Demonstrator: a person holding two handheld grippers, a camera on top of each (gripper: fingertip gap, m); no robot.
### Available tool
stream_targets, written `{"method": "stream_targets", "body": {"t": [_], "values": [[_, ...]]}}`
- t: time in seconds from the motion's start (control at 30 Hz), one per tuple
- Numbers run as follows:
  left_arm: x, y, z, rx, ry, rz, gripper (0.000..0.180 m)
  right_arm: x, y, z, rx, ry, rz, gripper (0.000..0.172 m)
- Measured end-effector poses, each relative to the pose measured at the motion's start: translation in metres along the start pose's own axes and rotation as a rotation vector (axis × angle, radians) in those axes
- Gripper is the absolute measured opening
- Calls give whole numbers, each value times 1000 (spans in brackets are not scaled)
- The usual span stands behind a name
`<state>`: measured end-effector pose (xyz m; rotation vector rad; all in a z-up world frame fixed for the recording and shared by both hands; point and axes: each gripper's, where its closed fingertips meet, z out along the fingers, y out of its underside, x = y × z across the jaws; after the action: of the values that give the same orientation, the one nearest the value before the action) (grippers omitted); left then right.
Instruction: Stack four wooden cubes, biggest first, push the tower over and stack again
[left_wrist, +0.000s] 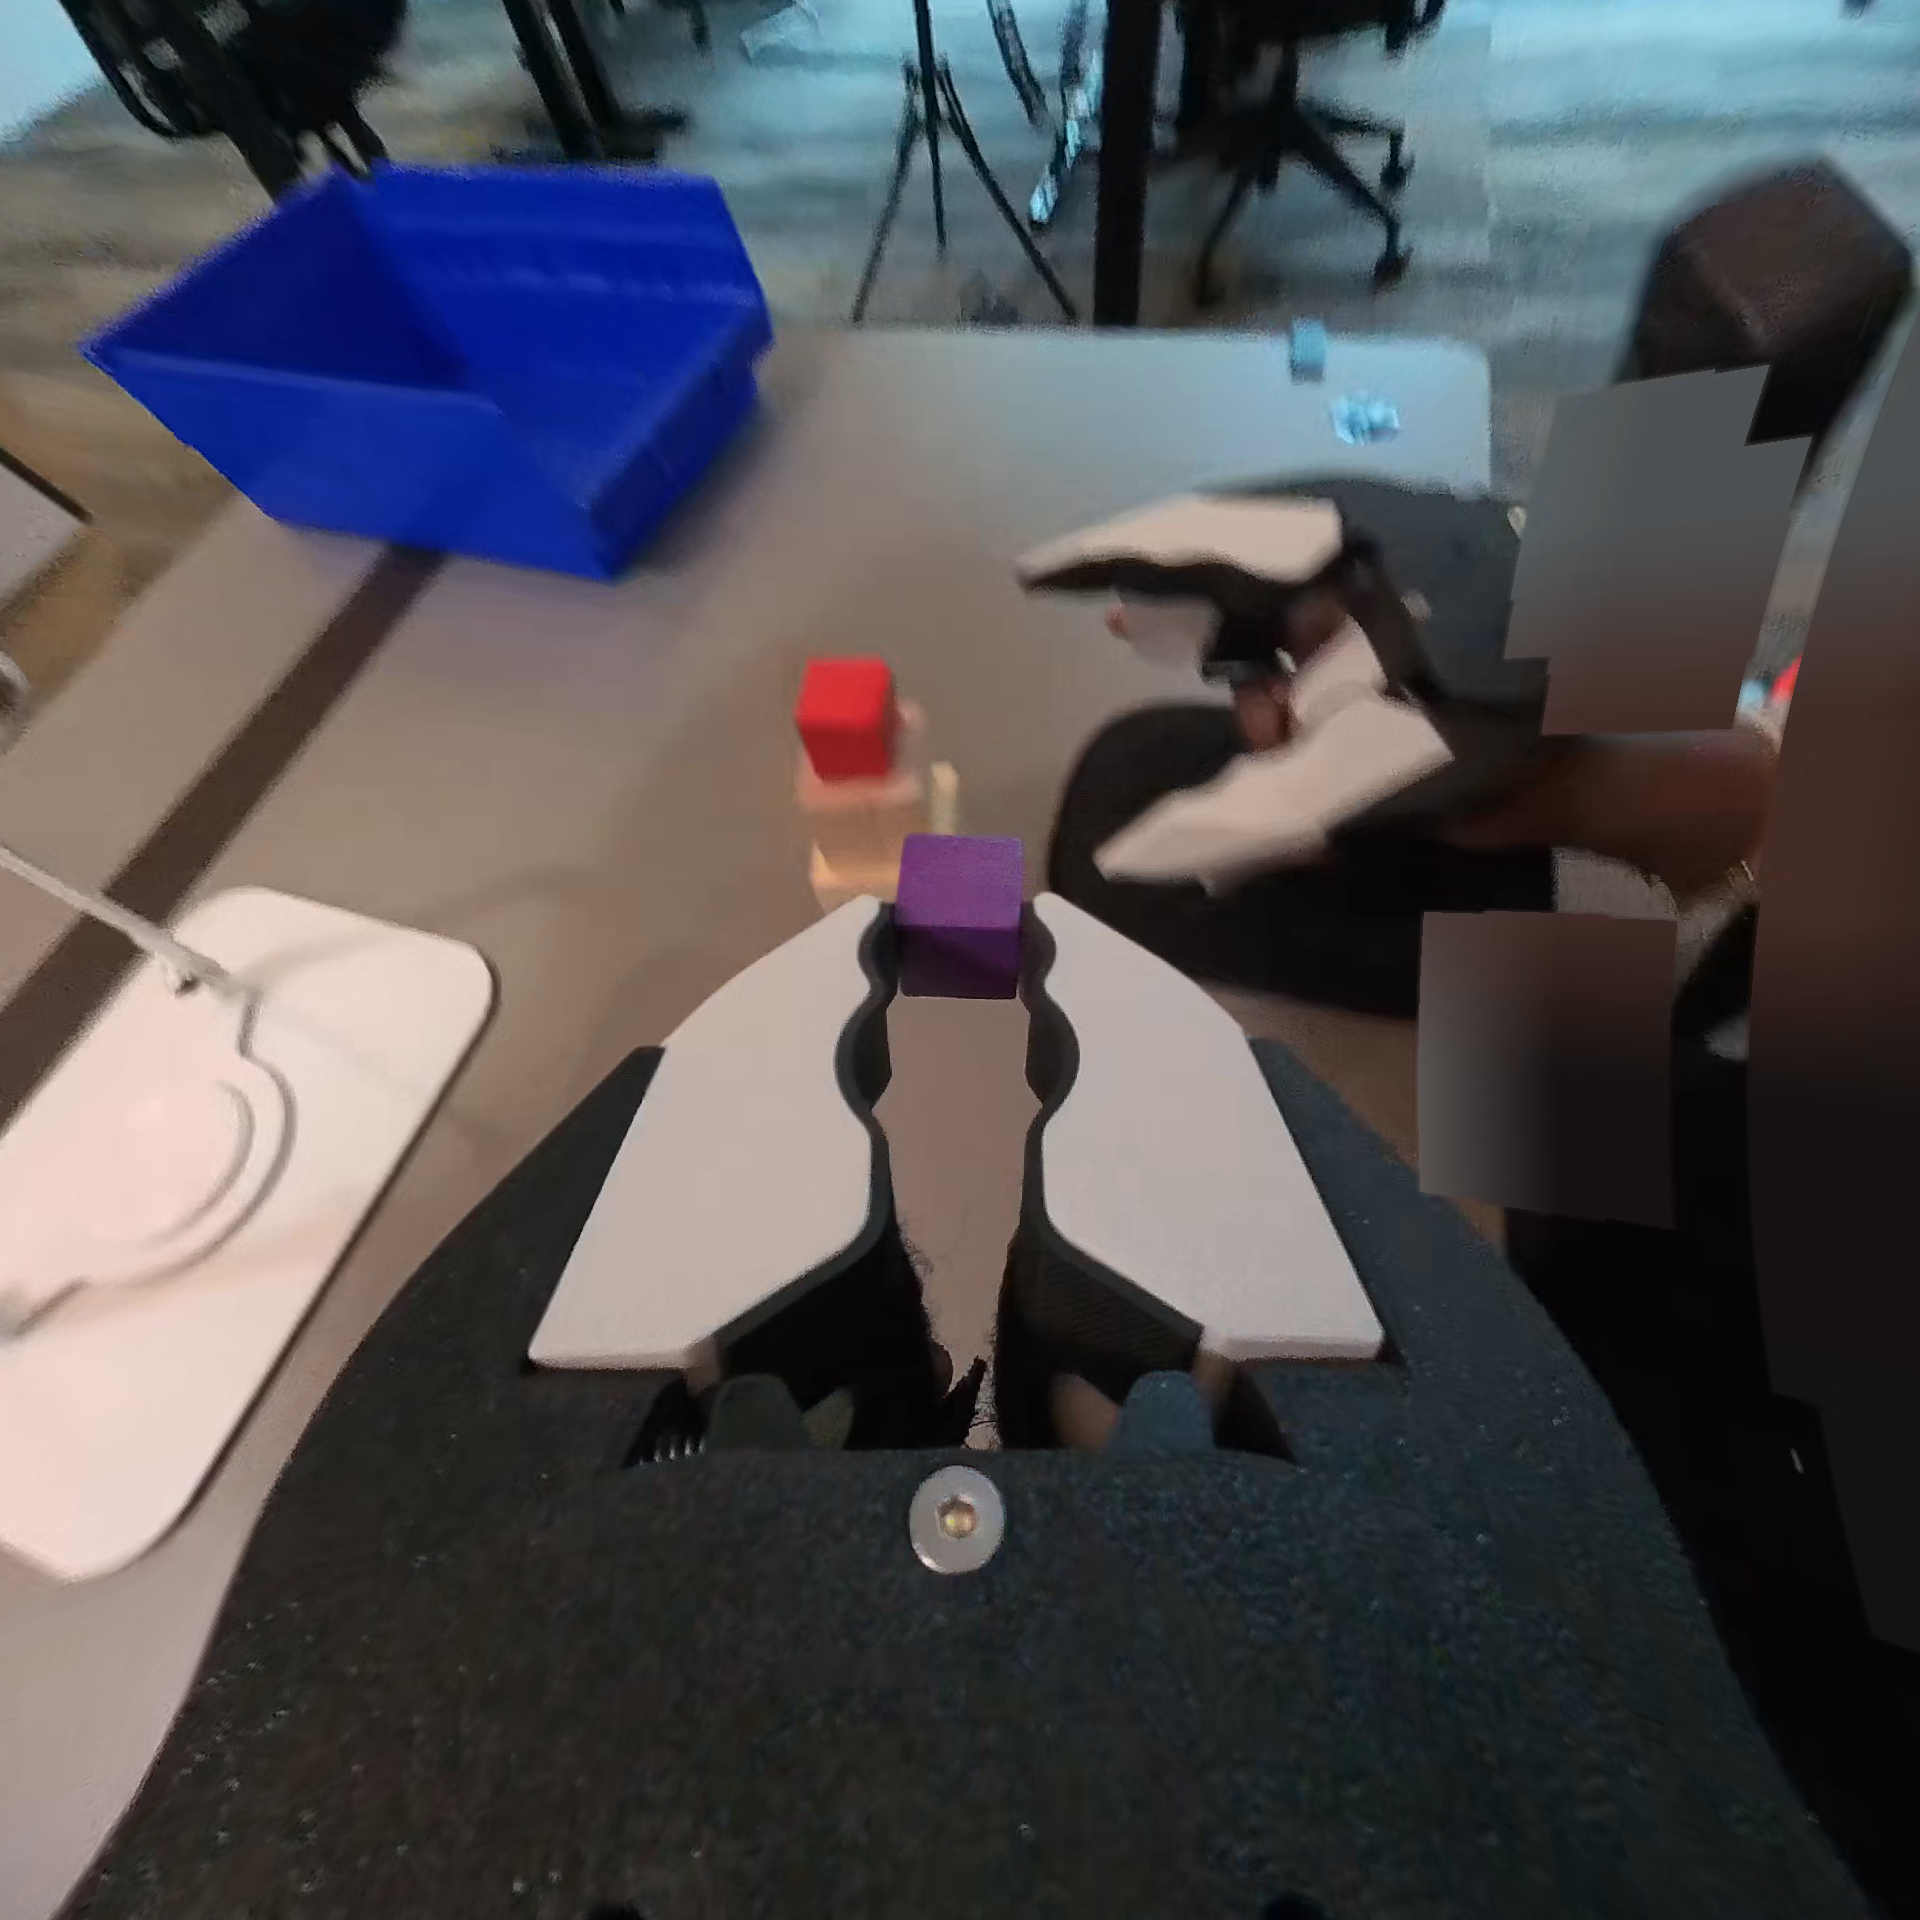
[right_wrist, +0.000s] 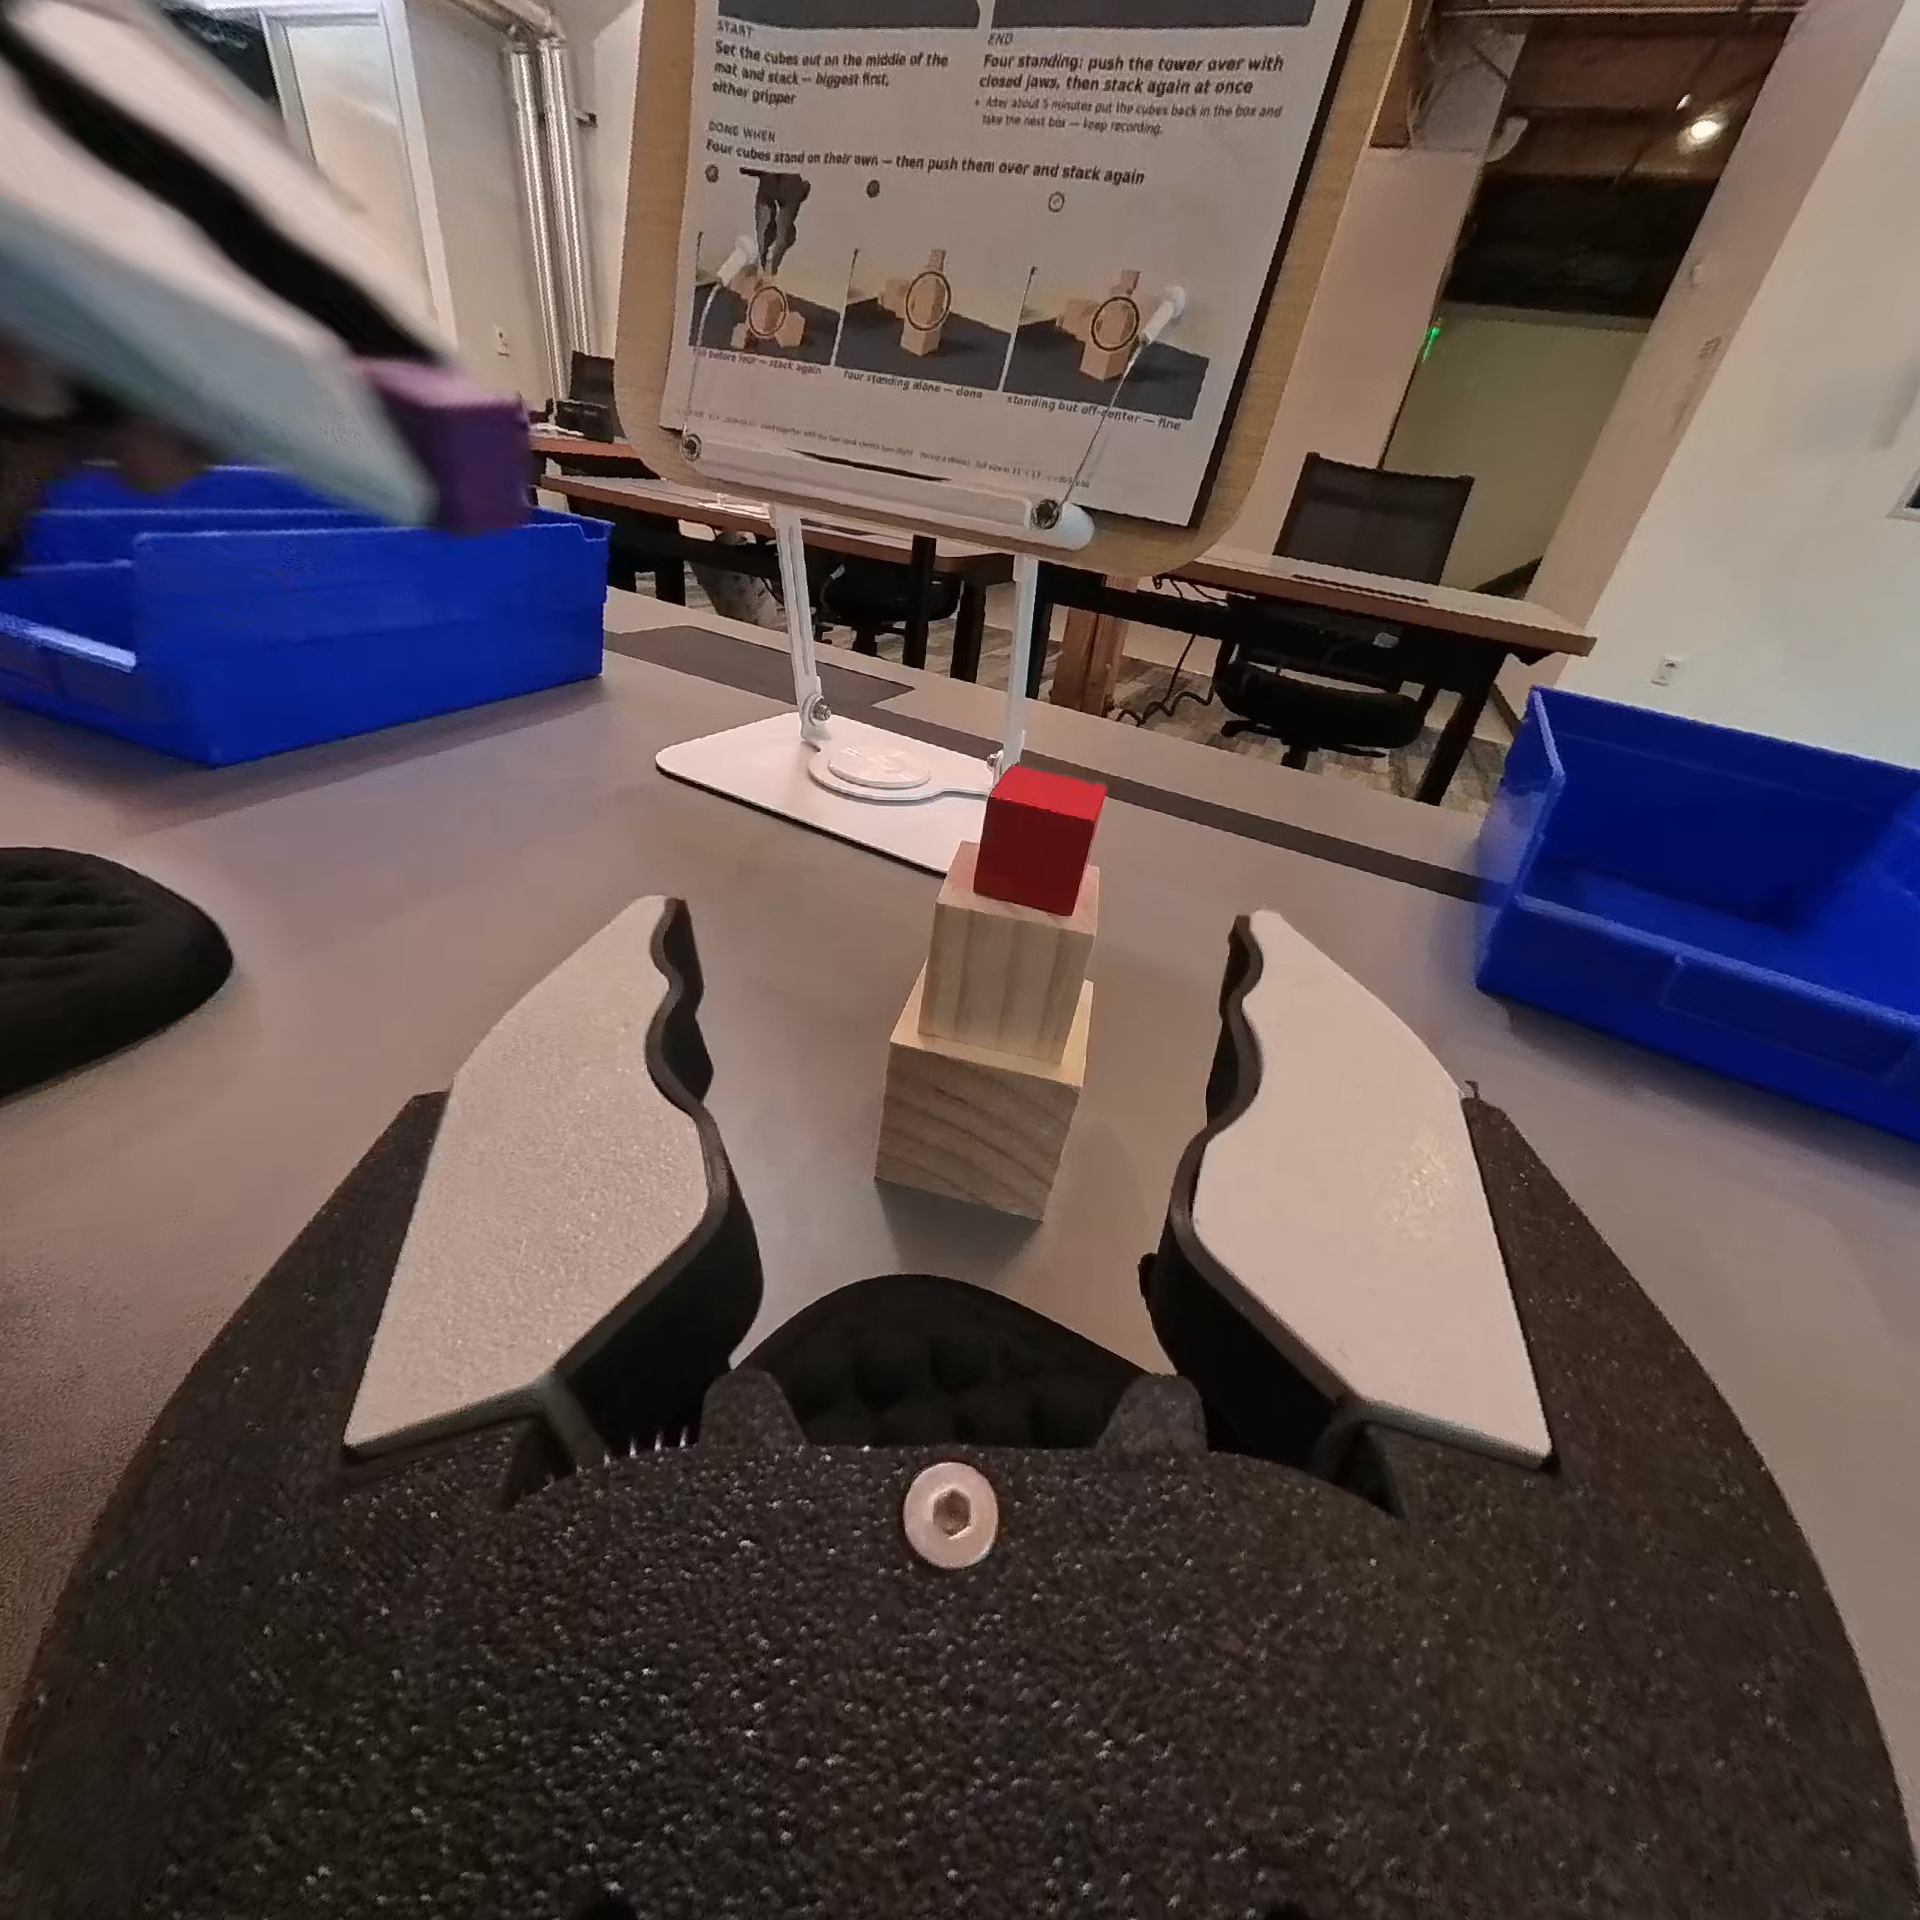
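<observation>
Left wrist view: we see the left gripper (left_wrist: 958, 940) pinching a purple cube (left_wrist: 958, 928) at its fingertips, both pads pressed on the cube's sides, the cube held above the grey worktop (left_wrist: 582, 790). Just beyond it stands a stack with a red cube (left_wrist: 847, 719) on top of pale wooden blocks (left_wrist: 857, 831), blurred here. The right gripper (left_wrist: 1174, 727) shows farther right, fingers spread wide, over a black pad (left_wrist: 1164, 831). A blue bin (left_wrist: 436, 364) sits at far left on the worktop, a white stand base (left_wrist: 208, 1174) near left. Grey mosaic patches cover part of the right side.

Right wrist view: we see the right gripper (right_wrist: 961, 997) spread wide, nothing between its pads pressing; the stack stands ahead between the fingertips, apart from both. The stack is a large wooden cube (right_wrist: 977, 1132) at the bottom, a smaller wooden cube (right_wrist: 1010, 977) on it, the red cube (right_wrist: 1039, 852) on top, set slightly off-centre. The left gripper (right_wrist: 416, 457) comes in blurred at upper left with the purple cube (right_wrist: 457, 457) at its tip, well above the worktop. Behind the stack is the white stand base (right_wrist: 831, 774) carrying a board with a printed sheet (right_wrist: 987, 239). One blue bin (right_wrist: 312, 634) lies left, another blue bin (right_wrist: 1704, 935) right; the black pad (right_wrist: 83, 956) is at the left edge.
</observation>
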<state>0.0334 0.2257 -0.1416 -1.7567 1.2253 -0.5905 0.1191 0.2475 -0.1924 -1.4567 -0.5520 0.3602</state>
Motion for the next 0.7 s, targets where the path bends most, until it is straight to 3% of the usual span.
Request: {"method": "stream_targets", "body": {"t": [0.17, 0.47, 0.7], "values": [[-21, -35, 43, 153, 48, 35, 22, -3, 6, 5, -54, -31, 1, 94], [-44, -35, 85, 154, 50, -49, 22, 5, 13, 10, -103, -48, 114, 93], [-38, -31, 96, 158, 96, -154, 22, 10, 13, 10, -104, -31, 149, 93]]}}
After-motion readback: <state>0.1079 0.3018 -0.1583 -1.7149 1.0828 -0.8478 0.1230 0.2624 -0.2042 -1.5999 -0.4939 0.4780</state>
